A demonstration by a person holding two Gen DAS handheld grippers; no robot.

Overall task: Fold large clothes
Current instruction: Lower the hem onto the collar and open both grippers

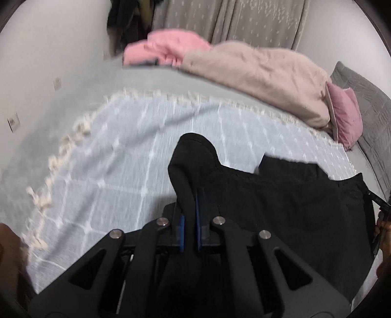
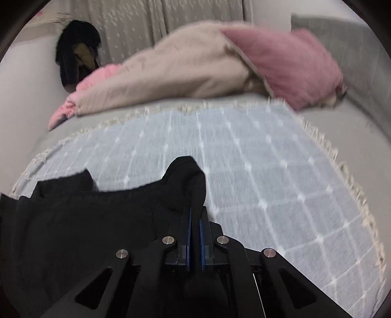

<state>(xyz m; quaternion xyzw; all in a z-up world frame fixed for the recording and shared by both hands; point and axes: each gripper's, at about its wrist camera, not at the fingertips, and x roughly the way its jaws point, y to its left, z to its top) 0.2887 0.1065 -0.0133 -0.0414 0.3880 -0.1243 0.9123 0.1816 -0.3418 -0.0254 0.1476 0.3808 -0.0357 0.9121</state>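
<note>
While both frames are a bit smeared, we can still make out the main thing: a black garment [image 1: 281, 195] of soft, matte, slightly nubby fabric, bunched along the near edge of the bed. The left gripper [image 1: 190, 195] has its blue-padded jaws pinched nearly together on a raised peak of that cloth, which folds over the fingertips like a little hood. Same story on the other side: the right gripper [image 2: 195, 215] is clamped narrow on another peak of the black garment [image 2: 85, 215], with the fabric sagging in loose drapes between the two pinch points.

Under it we see a pale blue throw [image 1: 117, 156] — thin woven stuff with a grid of white lines and a cream tassel fringe [image 1: 56, 161] round its edge. It lies flat over the grey bed [image 1: 156, 80], and the garment sits on its near side.

Along the far edge of the bed there's a lumpy beige blanket [image 2: 171, 71], fuzzy-looking, with a crumpled bright pink cloth [image 2: 95, 78] poking out at one end and a dusty-pink cushion [image 2: 288, 66] — plump, sort of velvety — leaning on it at the other. A grey quilted cushion [image 1: 361, 102] stands at the right-hand end in the left view.

Behind all that hangs a beige curtain [image 2: 156, 22] in soft vertical pleats with small pale flecks. Some dark clothing [image 2: 78, 53] hangs by the far corner against a plain white wall [image 1: 48, 49], which carries a couple of small wall plates [image 1: 13, 122].
</note>
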